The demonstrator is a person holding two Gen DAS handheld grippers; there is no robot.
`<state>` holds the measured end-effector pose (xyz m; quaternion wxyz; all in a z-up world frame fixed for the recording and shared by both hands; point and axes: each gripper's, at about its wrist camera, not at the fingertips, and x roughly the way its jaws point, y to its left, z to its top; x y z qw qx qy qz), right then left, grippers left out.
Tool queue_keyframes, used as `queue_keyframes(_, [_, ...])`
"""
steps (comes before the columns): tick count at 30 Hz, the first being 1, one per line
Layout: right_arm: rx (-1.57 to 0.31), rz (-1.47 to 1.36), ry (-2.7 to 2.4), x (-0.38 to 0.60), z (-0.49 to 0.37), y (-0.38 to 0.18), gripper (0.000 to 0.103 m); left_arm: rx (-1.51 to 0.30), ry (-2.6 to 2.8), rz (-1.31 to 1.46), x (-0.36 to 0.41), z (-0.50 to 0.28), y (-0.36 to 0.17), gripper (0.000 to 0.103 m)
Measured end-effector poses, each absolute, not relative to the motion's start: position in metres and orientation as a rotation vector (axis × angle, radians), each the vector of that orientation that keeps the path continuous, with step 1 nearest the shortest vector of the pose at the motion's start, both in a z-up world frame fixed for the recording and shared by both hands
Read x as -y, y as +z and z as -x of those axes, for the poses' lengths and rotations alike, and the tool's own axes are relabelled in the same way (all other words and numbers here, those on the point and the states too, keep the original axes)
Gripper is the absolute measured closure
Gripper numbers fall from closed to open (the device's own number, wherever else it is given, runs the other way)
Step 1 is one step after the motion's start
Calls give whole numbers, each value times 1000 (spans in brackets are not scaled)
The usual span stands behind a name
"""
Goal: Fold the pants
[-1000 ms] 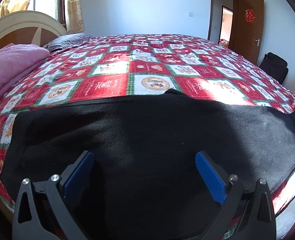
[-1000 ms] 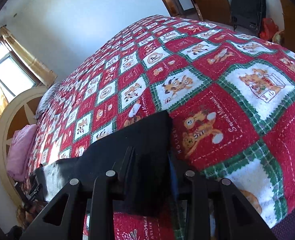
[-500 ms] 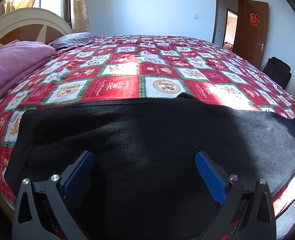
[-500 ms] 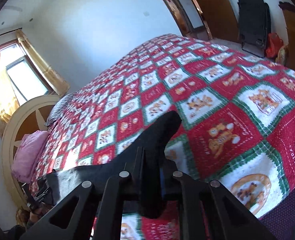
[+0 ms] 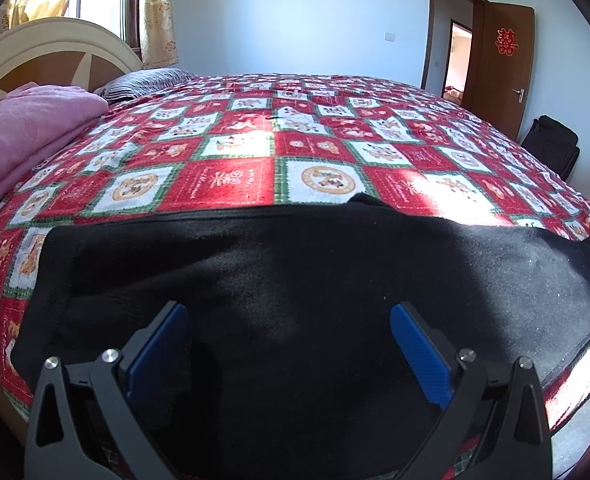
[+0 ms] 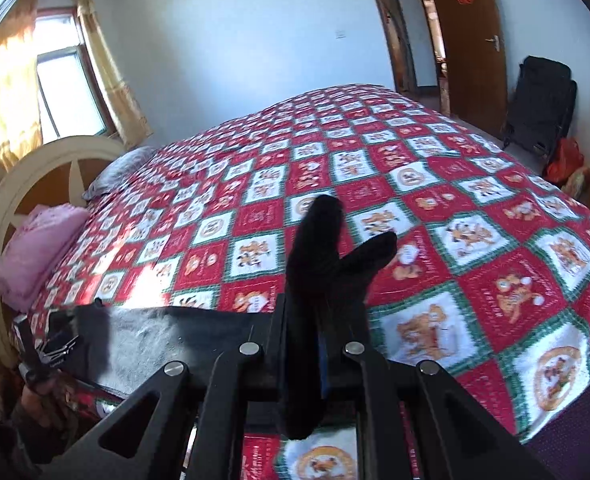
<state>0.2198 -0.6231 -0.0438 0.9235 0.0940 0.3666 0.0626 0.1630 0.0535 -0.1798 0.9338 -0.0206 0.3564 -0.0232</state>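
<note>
Black pants (image 5: pixel 295 280) lie spread across the near edge of a bed with a red, white and green patchwork quilt (image 5: pixel 279 152). My left gripper (image 5: pixel 287 344) is open, its blue pads just above the black cloth, holding nothing. My right gripper (image 6: pixel 319 344) is shut on the end of the pants (image 6: pixel 327 256) and holds it lifted off the quilt (image 6: pixel 435 208), the cloth end standing up between the fingers. The left gripper (image 6: pixel 51 344) shows at the far left of the right wrist view, over the pants.
A pink blanket (image 5: pixel 27 132) and a grey pillow (image 5: pixel 143 84) lie at the headboard (image 5: pixel 51 52) on the left. An open brown door (image 5: pixel 503 64) and a black bag (image 5: pixel 551 144) stand at the right. The bed edge runs just below the grippers.
My right gripper has lifted the pants end up off the quilt and tilted back. The left gripper stayed open over the cloth, shifting slightly.
</note>
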Motion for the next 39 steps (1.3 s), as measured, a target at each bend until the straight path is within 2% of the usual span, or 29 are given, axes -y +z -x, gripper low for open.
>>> queue_keyframes(22, [-839,-23,359,470,-243,-77,92,-692,-92,61,-44,-158,-158,0])
queue_keyframes(28, [-904,40,423,429,-252,-104,92,-690,-162,90,-31,-156,-148,0])
queue_keyframes(32, [-1007,88,462,409,-262,-142,91,-706,-229,97,-12,-158,-149,0])
queue_keyframes(34, [-1058,106,474,406,-265,-154,87,-713,-265,91,0,-160,-150,0])
queue_keyframes(35, [-1069,108,496,407,-263,-153,79,-720,-292,87,9,-160,-150,0])
queue_keyframes(36, [-1069,103,523,409,-260,-148,65,-723,-317,83,15,-160,-150,0])
queue_keyframes(37, [-1055,90,549,415,-255,-139,58,-724,-346,79,23,-161,-148,0])
queue_keyframes(39, [-995,62,582,434,-244,-118,54,-734,-412,88,40,-164,-147,0])
